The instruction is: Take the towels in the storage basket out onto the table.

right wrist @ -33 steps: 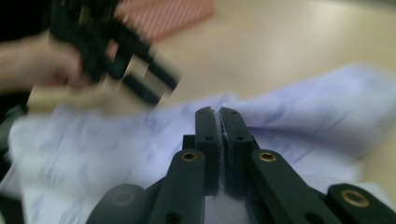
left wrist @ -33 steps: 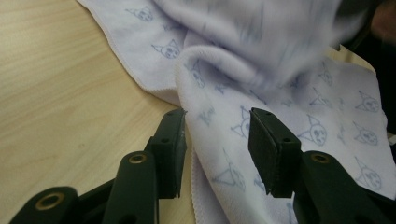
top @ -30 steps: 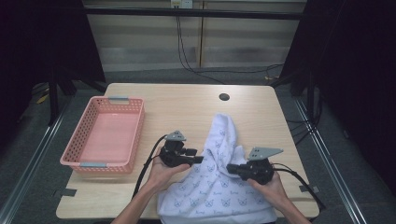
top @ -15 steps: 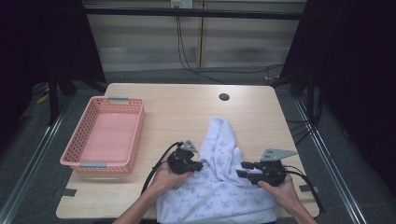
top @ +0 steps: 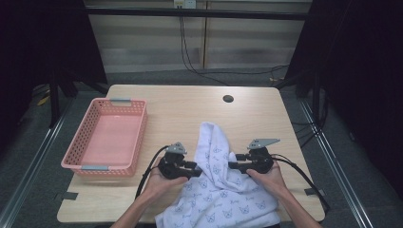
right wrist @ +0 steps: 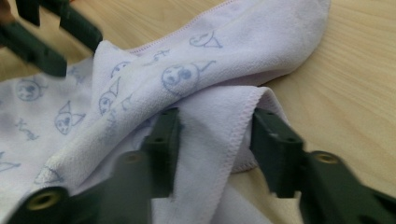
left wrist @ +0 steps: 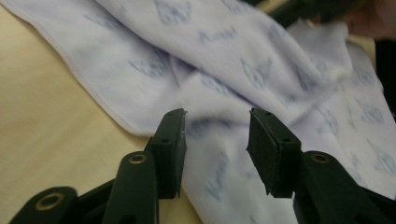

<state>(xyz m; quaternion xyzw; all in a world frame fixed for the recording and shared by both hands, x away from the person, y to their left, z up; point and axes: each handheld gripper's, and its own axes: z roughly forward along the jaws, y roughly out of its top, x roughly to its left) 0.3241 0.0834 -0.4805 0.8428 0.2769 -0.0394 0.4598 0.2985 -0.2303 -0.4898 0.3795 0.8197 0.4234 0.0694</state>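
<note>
- Towel (top: 216, 190) lies crumpled at lower centre of the high view, on the counter (top: 190, 109), its near edge hanging over the front.
- Left hand-held gripper (top: 194, 167): jaws apart over the cloth, just been opening, no pinch.
- Right hand-held gripper (top: 234, 166): jaws just been closing, straddling a hemmed fold (right wrist: 233, 135); not yet clamped.
- Step judged: regrasping to spread or fold.
- Next: both need firm edge grips.
- Basket (top: 83, 164), left, empty.
</note>
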